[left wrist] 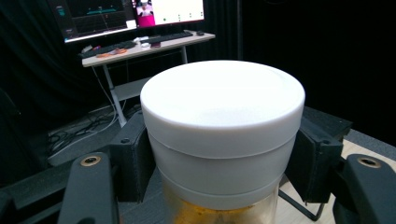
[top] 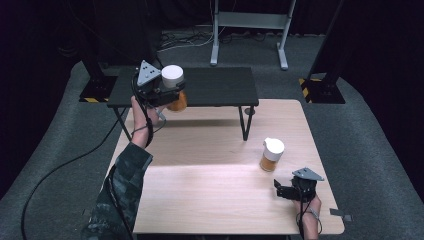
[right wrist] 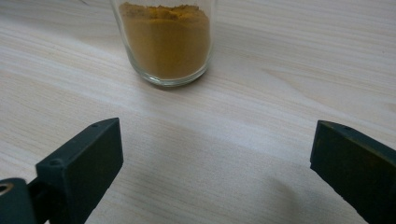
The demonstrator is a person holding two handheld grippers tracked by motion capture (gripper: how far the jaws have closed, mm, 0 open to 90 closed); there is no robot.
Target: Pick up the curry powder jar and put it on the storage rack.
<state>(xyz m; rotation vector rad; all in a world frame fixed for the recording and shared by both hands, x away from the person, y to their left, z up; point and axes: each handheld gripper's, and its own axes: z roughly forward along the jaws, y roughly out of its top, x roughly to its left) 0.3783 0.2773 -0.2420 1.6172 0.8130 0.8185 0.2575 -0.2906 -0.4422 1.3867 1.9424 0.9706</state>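
Note:
My left gripper (top: 170, 95) is shut on a glass spice jar (top: 173, 85) with a white lid and orange powder, held up at the front left edge of the black shelf (top: 220, 86). In the left gripper view the jar's white lid (left wrist: 223, 107) sits between both jaws. A second jar (top: 271, 154) of the same kind stands on the wooden table (top: 210, 190) at the right. My right gripper (top: 286, 191) rests open a little nearer than it; in the right gripper view that jar's glass (right wrist: 164, 39) stands ahead of the spread jaws, apart from them.
The black shelf stands on thin legs (top: 245, 124) at the table's far edge. A cable (top: 60, 167) trails from the left gripper over the grey carpet. A metal stand (top: 248, 31) is behind the shelf. A desk with monitors (left wrist: 135, 28) is far off.

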